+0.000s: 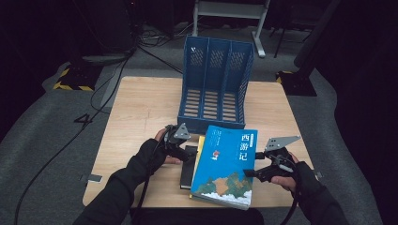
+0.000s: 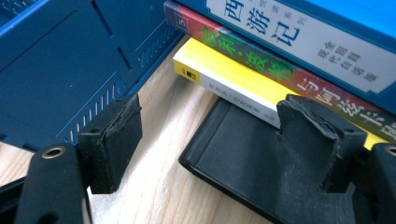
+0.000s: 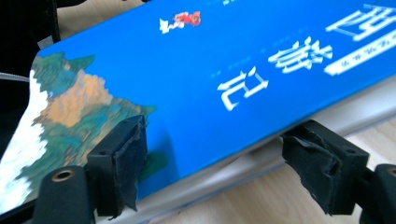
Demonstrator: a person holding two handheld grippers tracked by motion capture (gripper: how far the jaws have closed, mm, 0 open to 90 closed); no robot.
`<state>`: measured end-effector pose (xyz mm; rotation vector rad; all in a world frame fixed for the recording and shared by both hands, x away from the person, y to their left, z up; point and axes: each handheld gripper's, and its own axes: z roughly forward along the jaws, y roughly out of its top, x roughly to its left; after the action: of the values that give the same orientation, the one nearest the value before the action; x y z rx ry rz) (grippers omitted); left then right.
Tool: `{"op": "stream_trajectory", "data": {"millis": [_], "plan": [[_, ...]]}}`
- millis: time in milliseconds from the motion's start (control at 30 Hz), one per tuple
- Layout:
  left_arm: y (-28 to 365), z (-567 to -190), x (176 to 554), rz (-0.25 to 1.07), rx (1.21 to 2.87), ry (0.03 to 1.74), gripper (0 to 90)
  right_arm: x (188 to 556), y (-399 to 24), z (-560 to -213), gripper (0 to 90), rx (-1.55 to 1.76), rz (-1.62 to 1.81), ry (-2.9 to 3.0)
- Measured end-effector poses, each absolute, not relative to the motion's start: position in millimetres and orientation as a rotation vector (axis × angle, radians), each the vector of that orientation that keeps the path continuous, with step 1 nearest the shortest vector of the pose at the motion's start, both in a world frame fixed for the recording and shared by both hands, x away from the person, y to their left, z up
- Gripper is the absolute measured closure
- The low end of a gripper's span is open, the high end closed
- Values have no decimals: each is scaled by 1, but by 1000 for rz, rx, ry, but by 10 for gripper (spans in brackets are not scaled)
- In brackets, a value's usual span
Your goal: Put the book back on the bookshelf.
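Note:
A stack of books lies at the table's front. On top is a blue book (image 1: 225,164) with a landscape picture and white characters (image 3: 224,70). Under it sit a red-spined book (image 2: 261,65), a yellow one (image 2: 219,70) and, lowest, a black book (image 2: 233,158) (image 1: 187,171). My left gripper (image 1: 187,152) (image 2: 208,109) hovers open at the stack's left side, one jaw over the black book, the other over bare wood. My right gripper (image 1: 252,165) (image 3: 215,130) stands open at the blue book's right edge, which passes between its jaws; I see no pad pressing on it.
A blue three-slot file rack (image 1: 216,84) stands upright at the back middle of the wooden table (image 1: 141,108), its slots facing me, close behind the stack; its wall (image 2: 60,70) is near my left gripper. Cables trail from both grippers past the front edge.

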<state>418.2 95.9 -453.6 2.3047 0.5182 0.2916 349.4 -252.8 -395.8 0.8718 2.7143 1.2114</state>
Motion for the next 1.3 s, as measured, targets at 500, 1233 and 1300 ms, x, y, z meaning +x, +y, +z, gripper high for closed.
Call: {"op": "stream_trajectory", "data": {"millis": [500,1233,1300], "plan": [[97,-455,419,284,2314,507,221,379,-244,-406,589,902,1387,2723],[104,-460,413,277,2321,502,221,365,-258,-398,261,1125,1108,2688],[103,-460,412,274,2326,496,221,364,-260,-401,253,1142,1125,2713]]}}
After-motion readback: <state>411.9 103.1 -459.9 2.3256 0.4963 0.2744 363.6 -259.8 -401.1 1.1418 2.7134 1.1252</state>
